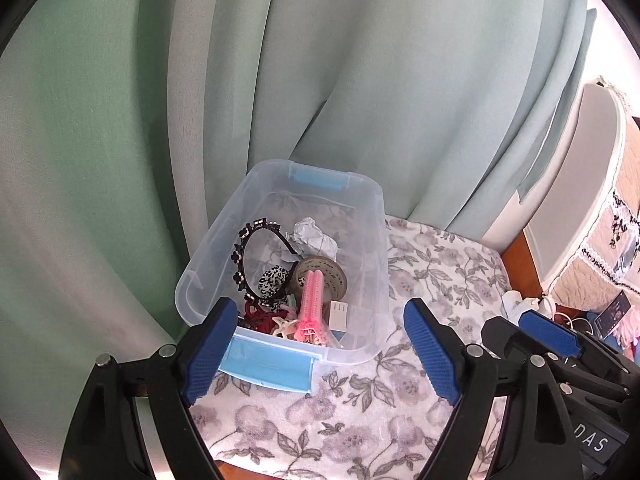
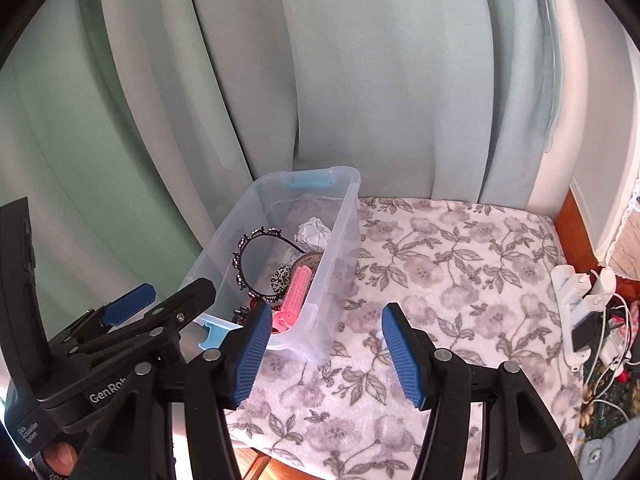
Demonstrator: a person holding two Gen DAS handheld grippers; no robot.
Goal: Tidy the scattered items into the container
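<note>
Tidying looks all but done — headband, paper ball, tape roll and pink roller already lying in the bin on the floral cloth. Left gripper wide open, right gripper partly open, both empty. Next (probably): check cloth for strays — none visible.

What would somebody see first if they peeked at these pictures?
Probably the clear plastic box at the back left of the flowery cloth, in front of the green curtain. Inside it a bright pink hair roller lies beside a black headband and a crumpled paper ball.
</note>
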